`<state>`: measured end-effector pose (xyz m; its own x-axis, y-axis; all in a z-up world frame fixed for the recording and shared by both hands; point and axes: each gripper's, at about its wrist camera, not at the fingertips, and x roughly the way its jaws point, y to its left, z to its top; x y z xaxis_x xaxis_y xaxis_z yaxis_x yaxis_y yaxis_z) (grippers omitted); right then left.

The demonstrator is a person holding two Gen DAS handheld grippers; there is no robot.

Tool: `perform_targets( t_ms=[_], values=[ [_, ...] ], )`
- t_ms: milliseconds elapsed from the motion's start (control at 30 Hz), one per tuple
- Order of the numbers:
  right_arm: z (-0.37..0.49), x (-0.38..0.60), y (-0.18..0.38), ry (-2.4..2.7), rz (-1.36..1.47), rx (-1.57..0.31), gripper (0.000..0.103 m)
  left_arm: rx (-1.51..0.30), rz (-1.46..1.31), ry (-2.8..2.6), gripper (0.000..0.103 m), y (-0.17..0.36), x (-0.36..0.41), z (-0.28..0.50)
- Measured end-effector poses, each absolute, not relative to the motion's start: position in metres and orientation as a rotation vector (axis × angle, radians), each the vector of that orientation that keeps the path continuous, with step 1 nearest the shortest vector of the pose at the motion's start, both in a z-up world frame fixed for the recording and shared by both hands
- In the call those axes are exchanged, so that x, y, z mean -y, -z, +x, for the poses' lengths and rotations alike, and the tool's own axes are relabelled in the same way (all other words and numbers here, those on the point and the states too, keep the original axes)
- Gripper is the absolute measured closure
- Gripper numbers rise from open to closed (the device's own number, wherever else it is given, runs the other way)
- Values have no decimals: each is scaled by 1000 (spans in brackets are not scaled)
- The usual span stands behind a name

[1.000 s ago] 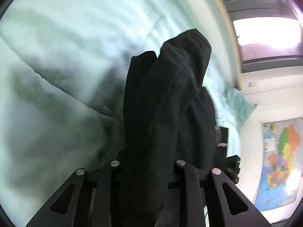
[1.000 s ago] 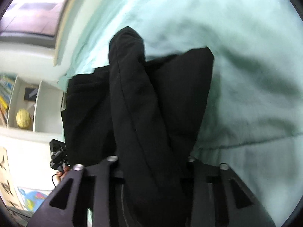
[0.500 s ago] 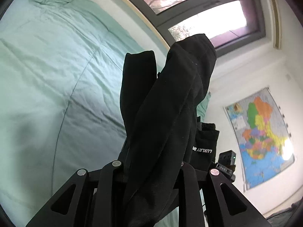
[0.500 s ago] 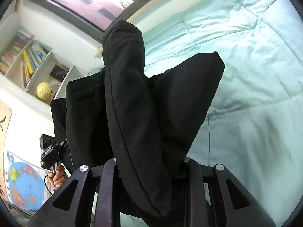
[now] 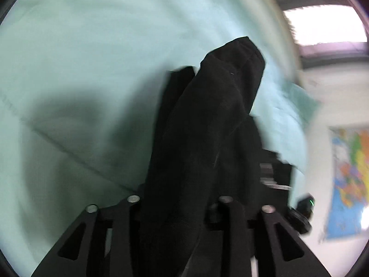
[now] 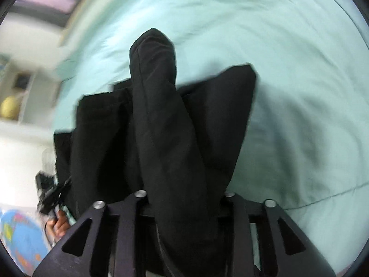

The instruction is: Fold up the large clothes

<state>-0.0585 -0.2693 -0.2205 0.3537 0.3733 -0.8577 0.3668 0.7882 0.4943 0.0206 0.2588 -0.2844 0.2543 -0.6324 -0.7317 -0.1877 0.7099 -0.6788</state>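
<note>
The black garment hangs bunched between the two fingers of the left gripper. In the left wrist view the cloth fills the gap between the fingers and rises past them toward the far side, over a pale green bedspread. The jaws of the left gripper have just been opening, with the garment between them. The fingertips are covered by cloth, so whether the pads press on it cannot be told.

In the right wrist view the same garment fills the gap between the fingers of the right gripper. One thick fold runs up the middle, a wider flap spreads to the right, and more cloth hangs to the left. The jaws of the right gripper have also just been opening, with the garment between them; pad contact is hidden here too.

The bedspread lies beneath and beyond the garment. At the lower left of the right wrist view, a hand grips the handle of the left gripper. A wall map hangs at the right of the left wrist view. Both views are motion-blurred.
</note>
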Motion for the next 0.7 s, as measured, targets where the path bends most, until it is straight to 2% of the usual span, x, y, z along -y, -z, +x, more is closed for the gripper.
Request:
perform_targets(
  t_ms=[33,67,167,267,433,467,533,700],
  values=[
    [-61,282,234,29,773,-1239,60,-1325,-824,324,43,300,-271,23],
    [-64,291,241,52,821,-1236,53,-1339,-922,310,42,317,-287,24],
    [-79,317,251,115,883,-1237,45,-1351,-1042,328,42,324,-311,22],
    [-90,328,232,150,874,-1220,40,-1302,-842,227,42,280,-316,15],
    [-91,284,154,205,517,-1169,39,-1111,-563,196,42,188,-304,-1],
    [-89,260,141,163,476,-1144,35,-1095,-538,222,41,176,-297,0],
    [-88,242,143,94,414,-1138,27,-1105,-467,265,35,167,-274,2],
    [-79,202,215,48,267,-1294,27,-1283,-233,278,35,212,-201,16]
  ],
)
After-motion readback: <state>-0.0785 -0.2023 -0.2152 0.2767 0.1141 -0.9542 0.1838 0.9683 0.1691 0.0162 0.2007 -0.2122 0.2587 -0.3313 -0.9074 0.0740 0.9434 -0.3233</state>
